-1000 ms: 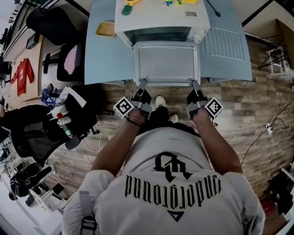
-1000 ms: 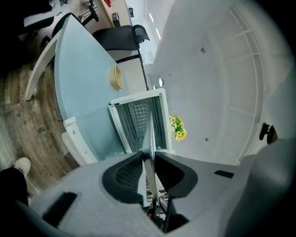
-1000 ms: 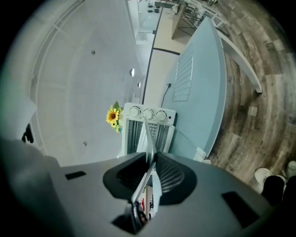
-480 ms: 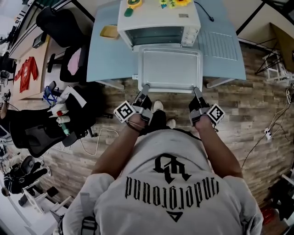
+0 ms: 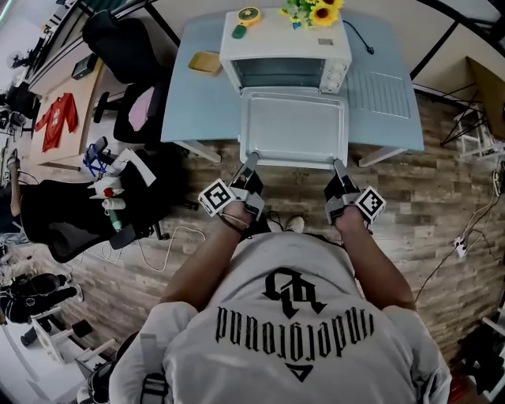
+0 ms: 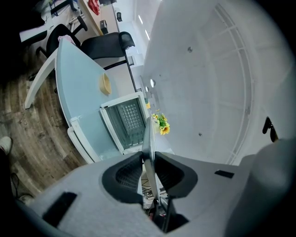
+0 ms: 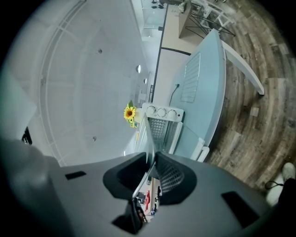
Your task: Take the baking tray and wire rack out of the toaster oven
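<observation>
A silver baking tray (image 5: 293, 126) is held level in front of the white toaster oven (image 5: 286, 47), its near rim past the table's front edge. My left gripper (image 5: 251, 159) is shut on the rim's near left corner, and my right gripper (image 5: 338, 164) is shut on the near right corner. In the left gripper view (image 6: 149, 159) the thin tray rim (image 6: 148, 134) stands edge-on between the pads. The right gripper view (image 7: 151, 162) shows the same rim (image 7: 149, 136) clamped. A wire grid (image 6: 129, 118) shows in the oven's open front.
The oven stands on a pale blue table (image 5: 197, 102) with a yellow dish (image 5: 204, 61) at its left and a ribbed mat (image 5: 380, 93) at its right. Sunflowers (image 5: 314, 11) stand on top of the oven. Black office chairs (image 5: 71, 213) crowd the floor at left.
Both grippers have drawn back toward the person with the tray, so its near rim now overhangs the table's front edge further. The grips have not changed.
</observation>
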Tool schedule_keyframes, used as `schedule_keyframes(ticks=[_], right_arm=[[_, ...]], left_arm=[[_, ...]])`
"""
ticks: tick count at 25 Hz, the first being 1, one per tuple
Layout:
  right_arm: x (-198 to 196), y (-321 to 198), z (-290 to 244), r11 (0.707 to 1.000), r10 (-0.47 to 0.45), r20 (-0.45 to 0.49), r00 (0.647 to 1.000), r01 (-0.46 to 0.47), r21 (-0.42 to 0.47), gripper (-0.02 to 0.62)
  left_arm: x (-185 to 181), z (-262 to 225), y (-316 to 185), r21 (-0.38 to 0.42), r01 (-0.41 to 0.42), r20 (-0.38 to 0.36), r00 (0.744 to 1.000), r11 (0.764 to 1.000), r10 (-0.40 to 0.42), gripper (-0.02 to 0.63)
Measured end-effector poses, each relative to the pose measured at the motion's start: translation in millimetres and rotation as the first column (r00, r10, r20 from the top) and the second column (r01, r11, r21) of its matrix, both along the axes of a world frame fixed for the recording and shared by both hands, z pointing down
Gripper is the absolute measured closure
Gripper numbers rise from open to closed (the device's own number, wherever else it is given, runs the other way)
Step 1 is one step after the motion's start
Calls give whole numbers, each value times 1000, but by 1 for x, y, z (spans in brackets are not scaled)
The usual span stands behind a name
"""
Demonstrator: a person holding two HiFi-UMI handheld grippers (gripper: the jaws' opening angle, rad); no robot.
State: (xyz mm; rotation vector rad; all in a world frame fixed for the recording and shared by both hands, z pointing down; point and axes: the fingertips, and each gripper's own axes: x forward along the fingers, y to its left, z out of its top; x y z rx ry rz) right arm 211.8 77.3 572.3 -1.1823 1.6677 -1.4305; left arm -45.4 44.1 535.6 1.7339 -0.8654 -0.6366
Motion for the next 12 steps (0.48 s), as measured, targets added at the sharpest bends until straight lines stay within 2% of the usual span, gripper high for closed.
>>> schedule_keyframes(ticks=[7,12], right_arm=[[-27,-15,-11,999,-26,-1,1000,26,21,529],[-60,-29,-18,999,-36,4,999,35,38,529]], left_arm=[[-26,-11,-8,20,11,-13,1000,1000,-11,520],[-60,-5,-16,-7,19,-14,1000,1000,-19,522]])
